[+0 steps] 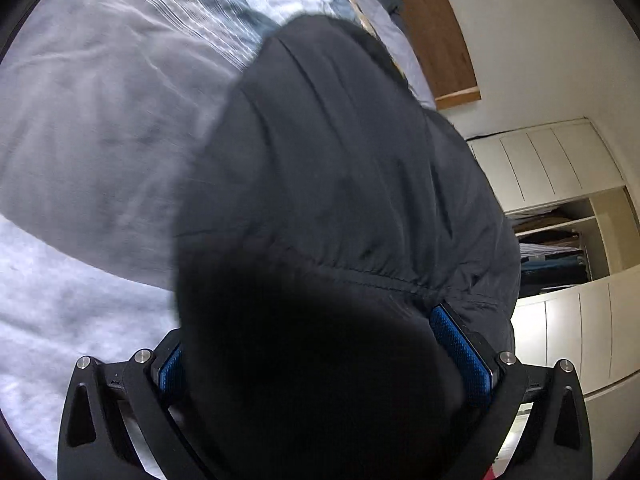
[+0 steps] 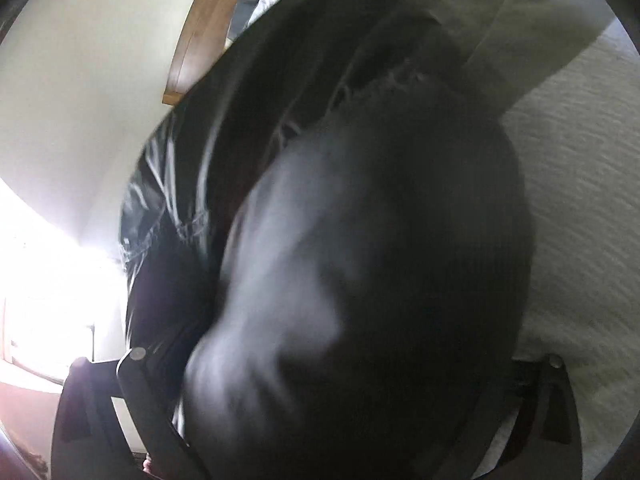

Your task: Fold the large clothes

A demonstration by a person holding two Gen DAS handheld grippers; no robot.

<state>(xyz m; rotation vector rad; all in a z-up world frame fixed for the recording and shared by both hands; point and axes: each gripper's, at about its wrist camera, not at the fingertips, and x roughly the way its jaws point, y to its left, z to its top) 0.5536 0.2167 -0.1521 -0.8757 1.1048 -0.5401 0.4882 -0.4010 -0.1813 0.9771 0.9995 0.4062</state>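
While both views are crowded by cloth, this much reads:

garment: large dark navy padded jacket of matte fabric (image 1: pixel 340 184), lifted over the bed, filling the centre of the left view from 12 to 6 o'clock; a gathered stitched seam crosses it low, toward 5 o'clock.

left tool (image 1: pixel 326 356): black frame with blue textured pads (image 1: pixel 460 356); pads sit on either side of a thick bunch of the jacket, clamped on it.

right tool (image 2: pixel 340 380): black frame arms visible at 7 and 5 o'clock; fingertips hidden behind blurred dark cloth, so cannot tell whether apart or together.

jacket, right view: blurred dark mass (image 2: pixel 380 220) covers the centre; a shiny crinkled lining patch shows at 9 o'clock.

bed: pale grey-white rumpled bedding (image 1: pixel 80 140) at 9 to 7 o'clock under the jacket; striped blue-white cover at 11 o'clock.

headboard: curved brown wooden panel (image 1: pixel 436 32) at 1 o'clock.

wardrobe: white panelled wardrobe (image 1: pixel 560 320) at 3 to 4 o'clock, with an open shelf of folded clothes.

window: overexposed bright area (image 2: pixel 48 280) at 8 o'clock.
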